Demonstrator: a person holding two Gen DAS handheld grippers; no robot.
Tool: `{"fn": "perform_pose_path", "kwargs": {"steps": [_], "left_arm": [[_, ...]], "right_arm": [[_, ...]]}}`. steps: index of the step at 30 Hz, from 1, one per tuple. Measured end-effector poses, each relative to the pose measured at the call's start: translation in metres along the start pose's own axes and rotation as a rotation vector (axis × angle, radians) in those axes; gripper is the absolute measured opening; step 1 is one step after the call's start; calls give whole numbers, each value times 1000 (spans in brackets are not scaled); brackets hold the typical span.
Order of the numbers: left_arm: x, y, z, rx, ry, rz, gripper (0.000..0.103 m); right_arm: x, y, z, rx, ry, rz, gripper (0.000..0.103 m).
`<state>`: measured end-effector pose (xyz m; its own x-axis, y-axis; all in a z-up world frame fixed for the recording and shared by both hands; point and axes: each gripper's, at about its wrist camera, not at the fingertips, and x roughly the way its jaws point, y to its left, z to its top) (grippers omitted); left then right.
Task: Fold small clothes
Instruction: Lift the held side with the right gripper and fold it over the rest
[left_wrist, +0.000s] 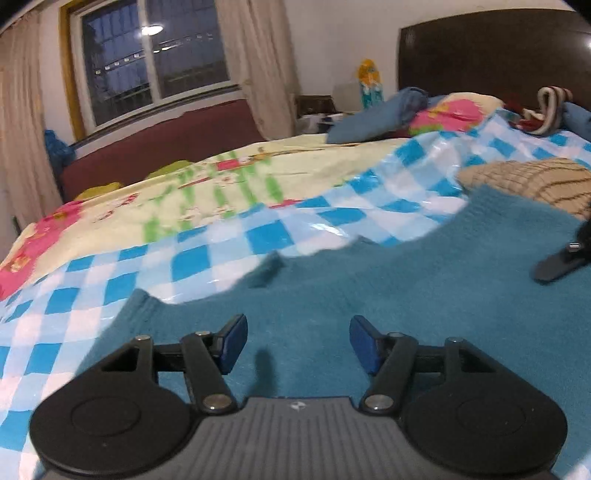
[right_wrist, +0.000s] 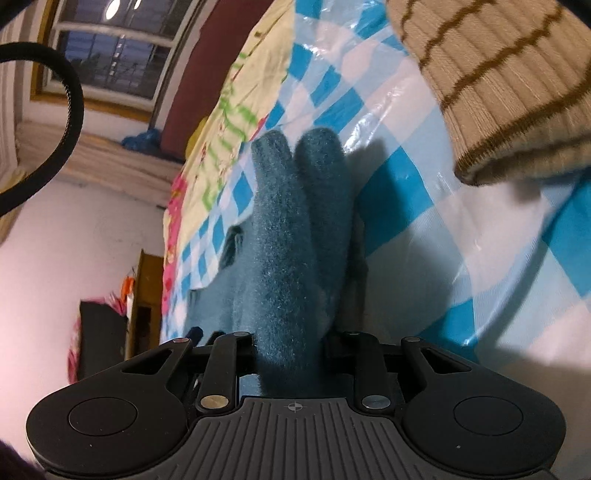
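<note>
Teal fleece garment lay on the checkered sheet, a bunched fold clamped in the right gripper while the left gripper hovered apart and empty; one-sided lifting risked a crooked fold.

So the main piece is a fuzzy teal knit garment, spread mostly flat over the blue-and-white checked plastic sheet on the bed. Its far edge runs wavy and uneven, with a ribbed cuff-like corner at the near left. One bit of it is bunched into a doubled, raised fold standing up off the sheet. Just past it on the far right lies a beige ribbed knit with thin brown stripes, lumped up, its edge touching the teal one.
</note>
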<state>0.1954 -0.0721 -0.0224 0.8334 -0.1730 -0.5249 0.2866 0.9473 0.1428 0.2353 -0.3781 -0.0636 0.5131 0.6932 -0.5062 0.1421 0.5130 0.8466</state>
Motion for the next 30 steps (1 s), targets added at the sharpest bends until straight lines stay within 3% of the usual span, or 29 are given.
{"fn": "perform_pose_path", "kwargs": {"steps": [3,8,12,18,22,24,30], "left_arm": [[14,2,-13,-31,34,-15,67],[14,-5,-35,-17,-30,0,67],[13,-1,-41,-40,-51,-11,67],[-1,24,-32,-122,-14,-84,66],[-33,51,-40,-153,-33,-63,66],[-27,57,-54,-189,7,-89,66],[-21,59,-63,-213,-4,-107,66]], "right_arm": [[0,10,-1,26,-15,3,25],[0,34,-4,16,-29,10,25],[7,68,-8,-3,-35,2,25],[35,128,-18,-85,-37,-29,25],[47,145,-22,-91,-53,-55,25],[53,148,-25,-79,-61,-74,25],[72,160,-43,-23,-93,-93,25]]}}
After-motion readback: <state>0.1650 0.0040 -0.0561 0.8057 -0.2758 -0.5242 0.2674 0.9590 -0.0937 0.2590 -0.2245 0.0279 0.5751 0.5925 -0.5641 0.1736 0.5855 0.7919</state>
